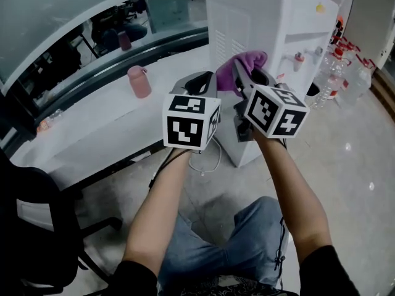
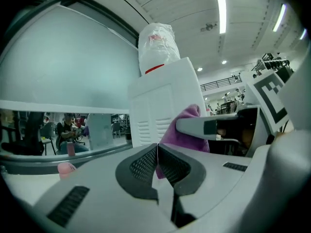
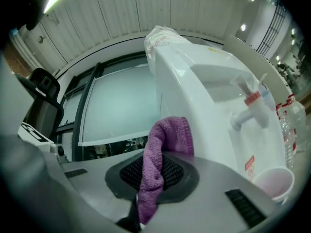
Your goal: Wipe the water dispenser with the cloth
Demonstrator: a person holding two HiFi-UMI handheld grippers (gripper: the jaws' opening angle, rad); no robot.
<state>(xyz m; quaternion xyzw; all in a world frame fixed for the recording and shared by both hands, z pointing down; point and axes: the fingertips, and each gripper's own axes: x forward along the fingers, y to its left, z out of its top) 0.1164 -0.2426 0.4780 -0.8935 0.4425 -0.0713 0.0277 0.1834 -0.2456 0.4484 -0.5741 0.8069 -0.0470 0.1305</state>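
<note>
Purple cloth is clamped in shut jaws of right gripper; free end is raised toward side panel of water dispenser, ready for wiping; contact unconfirmed. Left gripper is closed, empty, held alongside, presumably clear of wipe path.

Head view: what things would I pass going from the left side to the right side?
Black chair → pink bottle → left tool → purple cloth → clear plastic bottles.

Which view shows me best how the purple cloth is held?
The right gripper view: the cloth sits clamped between the right gripper's jaws. The head view shows only a bunch near the water dispenser; the left gripper view, a partly hidden fold.
</note>
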